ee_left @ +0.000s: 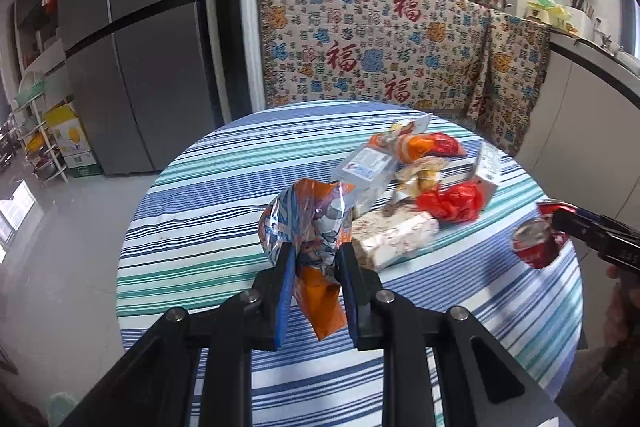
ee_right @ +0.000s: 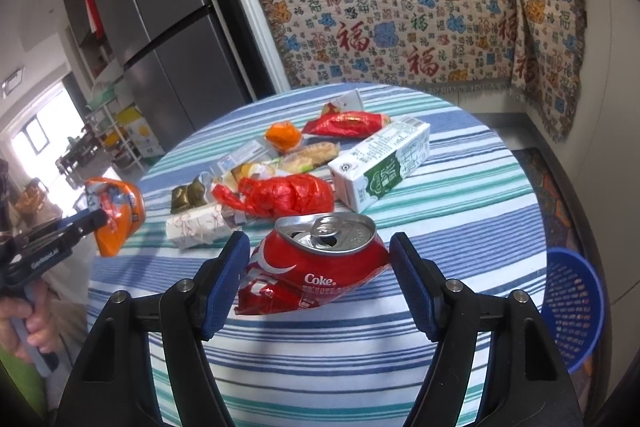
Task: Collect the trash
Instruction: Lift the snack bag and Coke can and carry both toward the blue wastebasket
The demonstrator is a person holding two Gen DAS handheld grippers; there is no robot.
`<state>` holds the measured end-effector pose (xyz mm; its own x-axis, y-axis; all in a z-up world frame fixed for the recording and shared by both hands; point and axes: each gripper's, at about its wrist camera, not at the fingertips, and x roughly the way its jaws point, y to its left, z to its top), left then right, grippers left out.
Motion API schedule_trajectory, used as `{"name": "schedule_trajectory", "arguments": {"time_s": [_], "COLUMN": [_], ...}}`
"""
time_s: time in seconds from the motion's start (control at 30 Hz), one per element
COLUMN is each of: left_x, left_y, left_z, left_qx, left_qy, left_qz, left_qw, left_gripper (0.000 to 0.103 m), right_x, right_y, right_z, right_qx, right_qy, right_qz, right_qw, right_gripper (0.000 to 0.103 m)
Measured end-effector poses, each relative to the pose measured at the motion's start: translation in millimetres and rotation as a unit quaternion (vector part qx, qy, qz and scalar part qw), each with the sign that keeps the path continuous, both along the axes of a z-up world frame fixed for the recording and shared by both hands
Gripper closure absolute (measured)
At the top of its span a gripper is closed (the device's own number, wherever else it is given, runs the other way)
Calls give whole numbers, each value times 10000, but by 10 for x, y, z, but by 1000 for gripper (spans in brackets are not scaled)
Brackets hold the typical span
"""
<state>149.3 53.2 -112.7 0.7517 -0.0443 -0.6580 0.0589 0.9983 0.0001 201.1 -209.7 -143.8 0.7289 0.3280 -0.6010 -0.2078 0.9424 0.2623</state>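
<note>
My left gripper (ee_left: 316,255) is shut on a crumpled orange and blue snack bag (ee_left: 308,223) and holds it above the striped round table (ee_left: 192,227). In the right wrist view that bag (ee_right: 120,211) hangs at the table's left edge in the left gripper (ee_right: 100,221). My right gripper (ee_right: 320,243) is shut on a crushed red Coke can (ee_right: 316,267), both blue pads against its sides. The can (ee_left: 534,243) also shows at the right of the left wrist view. More trash lies mid-table: a milk carton (ee_right: 380,163), a red plastic bag (ee_right: 288,195), a white patterned packet (ee_right: 200,227).
A blue mesh basket (ee_right: 572,307) stands on the floor right of the table. Behind the table a patterned cloth (ee_right: 400,19) drapes the counter, with pots on top. A grey fridge (ee_right: 172,27) stands at the back left. A person's hand (ee_right: 24,323) grips the left handle.
</note>
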Motion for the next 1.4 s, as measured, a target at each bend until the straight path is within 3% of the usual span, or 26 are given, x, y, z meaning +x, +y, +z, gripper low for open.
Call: {"name": "schedule_trajectory", "arguments": {"time_s": [0.03, 0.07, 0.1, 0.13, 0.17, 0.27, 0.33, 0.37, 0.4, 0.43, 0.67, 0.73, 0.77, 0.87, 1.0, 1.13, 1.23, 1.4], "left_x": [-3, -3, 0, 7, 15, 67, 85, 87, 89, 88, 54, 42, 44, 18, 45, 150, 250, 476], "left_y": [-68, -140, -208, -307, -374, -559, -616, -631, -649, -657, -714, -734, -749, -795, -972, -1406, -1887, -2875], "left_z": [24, 44, 61, 83, 95, 117, 112, 109, 105, 97, 26, 13, 7, -11, -6, 47, 91, 4], "left_qx": [-26, -53, -76, -101, -108, -116, -150, -150, -142, -147, -205, -197, -190, -197, -265, -376, -491, -686], "left_qy": [5, 19, 32, 44, 45, 29, 45, 42, 42, 46, 145, 169, 186, 237, 346, 400, 481, 850], "left_qz": [-81, -180, -275, -406, -492, -663, -724, -747, -763, -773, -854, -895, -914, -993, -1201, -1608, -2088, -2908], "left_qw": [10000, 9998, 9996, 9991, 9987, 9977, 9973, 9971, 9970, 9969, 9960, 9956, 9955, 9946, 9918, 9855, 9755, 9505], "left_gripper": [81, 81, 81, 81, 81, 81, 81, 81, 81, 81, 81, 81, 81, 81, 81, 81, 81, 80], "right_x": [1, 0, 5, 25, 46, 175, 154, 112, 68, 32, 265, 357, 402, 361, 175, 52, -8, -54], "right_y": [-9, -22, -41, -73, -94, -139, -227, -244, -244, -217, -128, -114, -105, -99, -187, -754, -1328, -2288], "right_z": [13, 32, 45, 58, 58, -34, -71, -68, -59, -63, -437, -543, -589, -523, -183, 106, 161, -26], "right_qx": [11, 21, 36, 62, 9, -134, 71, 109, 125, 90, -147, -134, -117, -70, -112, -247, -442, -645], "right_qy": [-16, -48, -58, -59, -45, 248, 374, 356, 325, 317, 905, 986, 1053, 949, 504, 362, 496, 1089], "right_qz": [-1, -5, 0, -32, -114, -125, -260, -287, -290, -265, -218, -134, -56, -104, -241, -858, -1447, -2248], "right_qw": [10000, 10000, 10000, 10000, 9999, 9995, 9989, 9989, 9990, 9991, 9956, 9949, 9944, 9954, 9984, 9953, 9872, 9662], "right_gripper": [30, 43, 72, 90, 98, 93, 57, 31, 21, 20, 19, 33, 60, 61, 61, 61, 61, 60]}}
